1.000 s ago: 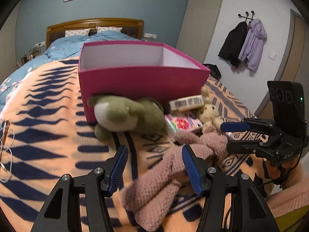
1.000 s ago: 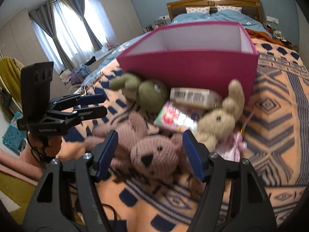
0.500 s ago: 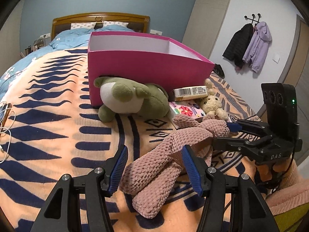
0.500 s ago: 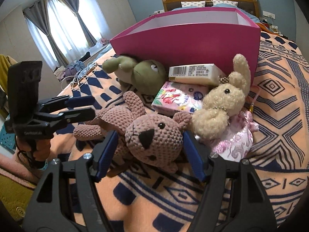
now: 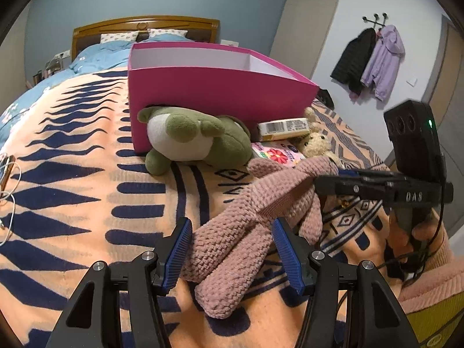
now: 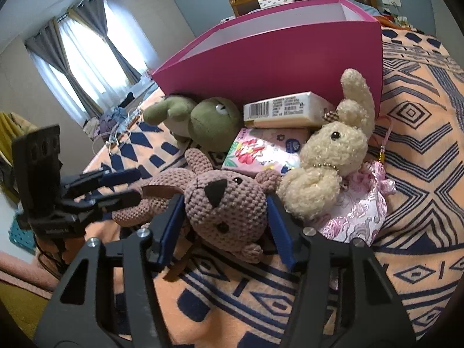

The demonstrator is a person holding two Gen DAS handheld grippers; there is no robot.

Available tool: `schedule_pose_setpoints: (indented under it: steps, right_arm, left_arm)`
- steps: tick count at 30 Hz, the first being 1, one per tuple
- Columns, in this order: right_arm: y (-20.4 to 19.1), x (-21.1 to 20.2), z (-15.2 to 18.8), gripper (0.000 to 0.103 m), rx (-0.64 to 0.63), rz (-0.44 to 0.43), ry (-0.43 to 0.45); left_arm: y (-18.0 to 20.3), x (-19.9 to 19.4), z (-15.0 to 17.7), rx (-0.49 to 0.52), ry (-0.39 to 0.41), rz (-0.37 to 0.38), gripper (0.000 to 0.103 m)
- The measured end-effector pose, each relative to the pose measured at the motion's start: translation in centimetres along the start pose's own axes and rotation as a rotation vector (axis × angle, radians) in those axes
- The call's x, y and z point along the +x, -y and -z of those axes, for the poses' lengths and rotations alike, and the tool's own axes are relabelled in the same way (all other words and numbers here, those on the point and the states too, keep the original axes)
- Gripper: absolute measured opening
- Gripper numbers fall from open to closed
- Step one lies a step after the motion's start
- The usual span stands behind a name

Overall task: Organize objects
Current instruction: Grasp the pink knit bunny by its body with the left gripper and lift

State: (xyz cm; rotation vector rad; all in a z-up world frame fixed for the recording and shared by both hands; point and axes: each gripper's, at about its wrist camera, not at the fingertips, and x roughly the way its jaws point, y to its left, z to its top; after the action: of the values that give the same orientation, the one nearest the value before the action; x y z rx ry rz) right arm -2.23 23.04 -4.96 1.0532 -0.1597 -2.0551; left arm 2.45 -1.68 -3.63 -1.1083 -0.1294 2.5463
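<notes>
Knitted pink bear (image 6: 226, 203) lies on the patterned orange-and-navy blanket (image 5: 72, 203), in front of the open magenta box (image 5: 217, 87). From our left wrist view the bear (image 5: 246, 226) stretches as a long shape from the lower centre of the frame up toward the right, its legs nearest us and its head end away at the right edge of the pile. From our right wrist view its face is in the middle of the frame, black nose toward the upper left, with the body trailing off to the left.

Our right gripper (image 6: 226, 226) has its blue pads on either side of the bear's head and its jaws are closing; the pads look to be touching the knit on both sides. Our left gripper (image 5: 232, 246) is partly open around the bear's legs, and we cannot tell whether its pads press on them.

Behind the bear, toward the upper centre, a green frog plush (image 6: 208, 121) leans against the box wall. Right of it a barcoded white carton (image 6: 284, 110) rests on a floral tissue pack (image 6: 261, 150). A cream rabbit plush (image 6: 327, 156) sits at centre right, just beside the bear's head, over a pink satin pouch (image 6: 362, 208).
</notes>
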Motion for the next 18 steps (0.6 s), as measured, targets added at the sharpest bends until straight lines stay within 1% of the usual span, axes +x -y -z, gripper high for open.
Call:
schedule_pose_setpoints:
  steps: [5,14,18]
  right_arm:
    - [-0.3,-0.2,-0.5,0.059,0.010,-0.006,0.009]
    - [0.3,-1.3,-1.5,0.058,0.064,-0.038,0.034]
    - [0.2,-1.6,-1.9,0.058,0.073,-0.062,0.044]
  left_arm:
    - [0.4,0.3,0.2,0.027,-0.019,0.004,0.060]
    - [1.3,0.0,0.3,0.063,-0.022,0.028,0.060]
    - [1.5,0.0,0.1,0.069,-0.014,0.014,0.060]
